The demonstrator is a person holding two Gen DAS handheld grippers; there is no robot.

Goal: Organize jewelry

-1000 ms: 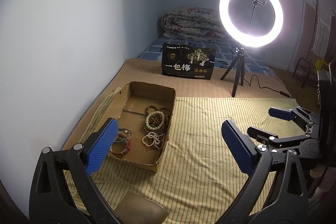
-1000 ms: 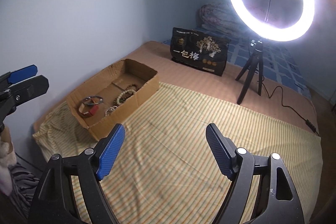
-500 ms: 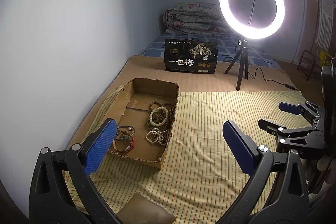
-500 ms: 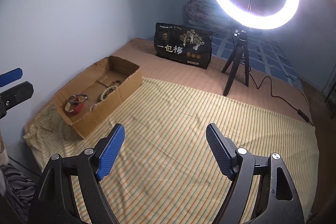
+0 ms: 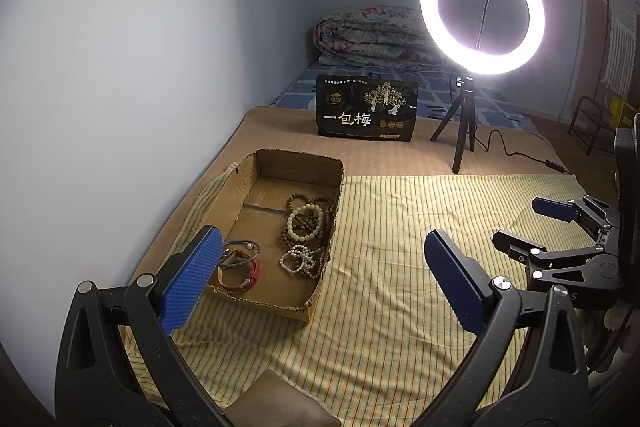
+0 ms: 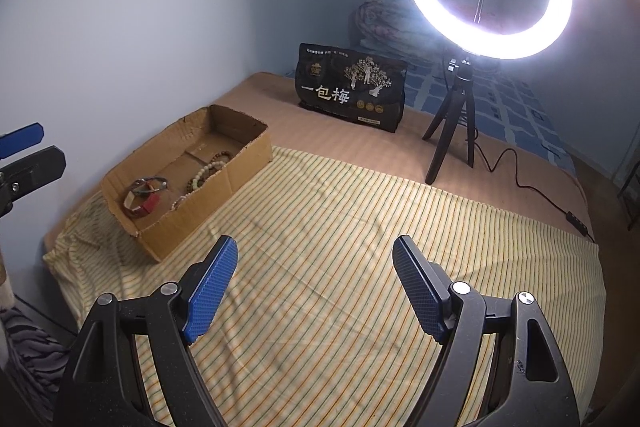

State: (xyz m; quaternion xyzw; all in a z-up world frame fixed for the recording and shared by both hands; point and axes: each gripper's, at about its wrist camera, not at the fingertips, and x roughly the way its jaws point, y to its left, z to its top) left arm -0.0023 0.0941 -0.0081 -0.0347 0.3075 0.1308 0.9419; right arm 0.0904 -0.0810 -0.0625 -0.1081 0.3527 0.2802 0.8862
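Both grippers hang wide open and empty over the striped cloth [image 6: 360, 227], left gripper [image 5: 320, 287] near the cardboard box [image 5: 320, 303], right gripper [image 6: 314, 287] well apart from it. Risk: tangled beaded bracelets [image 5: 306, 227] could snag together, dragging neighbours or the leather bands [image 5: 240, 267] out.

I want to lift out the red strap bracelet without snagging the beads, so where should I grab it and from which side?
Grip the red strap bracelet on its curved red band, nearest the cardboard box's near wall. Come straight down from above with the open left gripper: the box walls block side approaches, and the bead bracelets lie apart.
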